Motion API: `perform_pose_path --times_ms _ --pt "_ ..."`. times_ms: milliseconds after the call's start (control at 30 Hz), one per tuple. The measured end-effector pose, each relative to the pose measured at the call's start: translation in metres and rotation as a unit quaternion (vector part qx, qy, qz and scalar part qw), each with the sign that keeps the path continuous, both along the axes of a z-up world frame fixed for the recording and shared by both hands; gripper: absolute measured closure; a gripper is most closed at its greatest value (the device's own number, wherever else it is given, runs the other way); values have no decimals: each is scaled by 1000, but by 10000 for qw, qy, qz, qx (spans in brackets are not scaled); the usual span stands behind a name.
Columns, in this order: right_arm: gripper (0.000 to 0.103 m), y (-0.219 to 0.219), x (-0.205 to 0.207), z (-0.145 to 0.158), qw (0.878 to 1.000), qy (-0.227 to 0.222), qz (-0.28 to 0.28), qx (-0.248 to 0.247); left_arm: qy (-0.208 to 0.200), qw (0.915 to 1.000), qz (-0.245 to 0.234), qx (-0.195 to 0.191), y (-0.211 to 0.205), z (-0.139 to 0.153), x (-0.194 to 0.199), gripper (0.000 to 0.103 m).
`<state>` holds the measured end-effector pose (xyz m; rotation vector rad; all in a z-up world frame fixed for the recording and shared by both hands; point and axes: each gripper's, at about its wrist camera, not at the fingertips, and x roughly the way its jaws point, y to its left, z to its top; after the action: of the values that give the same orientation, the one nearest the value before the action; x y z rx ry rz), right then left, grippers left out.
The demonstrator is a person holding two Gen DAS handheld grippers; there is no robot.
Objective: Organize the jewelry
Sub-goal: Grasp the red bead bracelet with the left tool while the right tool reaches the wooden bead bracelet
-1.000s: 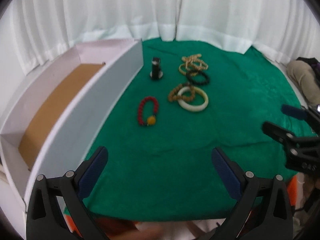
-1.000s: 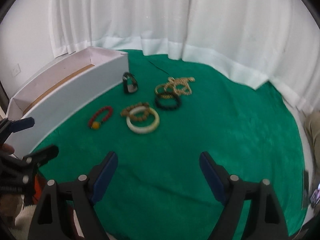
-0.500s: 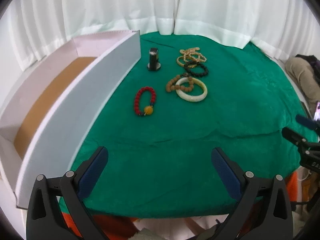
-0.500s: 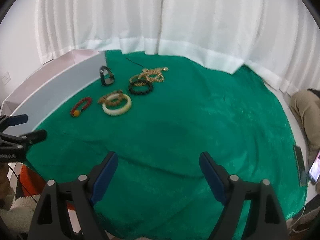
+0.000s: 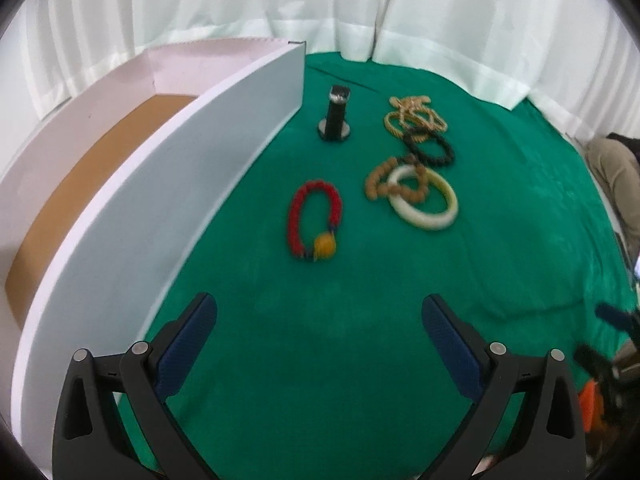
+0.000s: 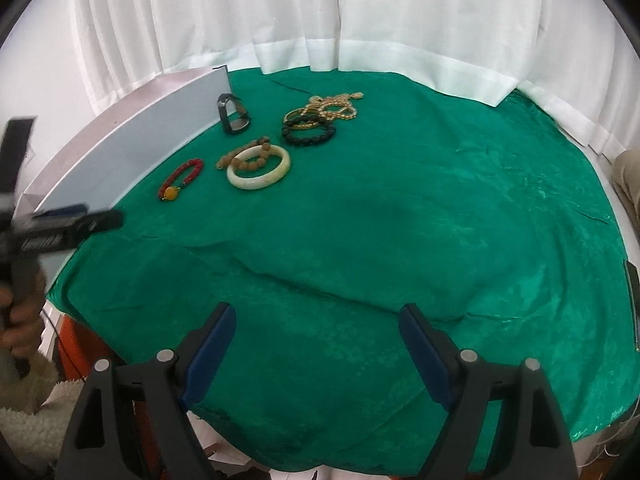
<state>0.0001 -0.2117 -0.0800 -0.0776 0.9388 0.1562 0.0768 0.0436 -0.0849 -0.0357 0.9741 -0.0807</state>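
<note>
On the green cloth lie a red bead bracelet with a yellow bead [image 5: 316,220] [image 6: 181,179], a pale jade bangle [image 5: 424,199] [image 6: 258,168] overlapped by a brown wooden bead bracelet [image 5: 394,178] [image 6: 244,157], a black bead bracelet [image 5: 430,148] [image 6: 308,133], a gold chain heap [image 5: 414,118] [image 6: 328,107] and a black watch [image 5: 336,118] [image 6: 233,114]. A white box with a brown floor [image 5: 168,184] [image 6: 132,148] stands at the left. My left gripper [image 5: 318,322] is open, nearest the red bracelet. My right gripper [image 6: 318,328] is open over bare cloth, well short of the jewelry.
White curtains close off the back. The cloth's front edge drops off just below both grippers. In the right wrist view, a hand [image 6: 22,316] holds the left gripper's handle at the left. A person's trouser leg [image 5: 616,168] shows at the right edge.
Both grippers moved forward and down toward the cloth. In the left wrist view the jewelry and box are larger and closer. Both stayed open.
</note>
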Motion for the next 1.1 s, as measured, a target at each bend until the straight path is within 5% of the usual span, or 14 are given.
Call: perform_pose_path --times_ms 367,633,1100 --pt "18 -11 1 -4 9998 102 -137 100 18 9958 -768 499 -15 -33 50 46" --pt "18 -11 4 -5 9997 128 -131 138 277 9926 -1105 412 -12 -44 55 64" --pt "18 -7 9 -9 9995 252 -108 171 -72 9861 -1574 528 -17 -20 43 61"
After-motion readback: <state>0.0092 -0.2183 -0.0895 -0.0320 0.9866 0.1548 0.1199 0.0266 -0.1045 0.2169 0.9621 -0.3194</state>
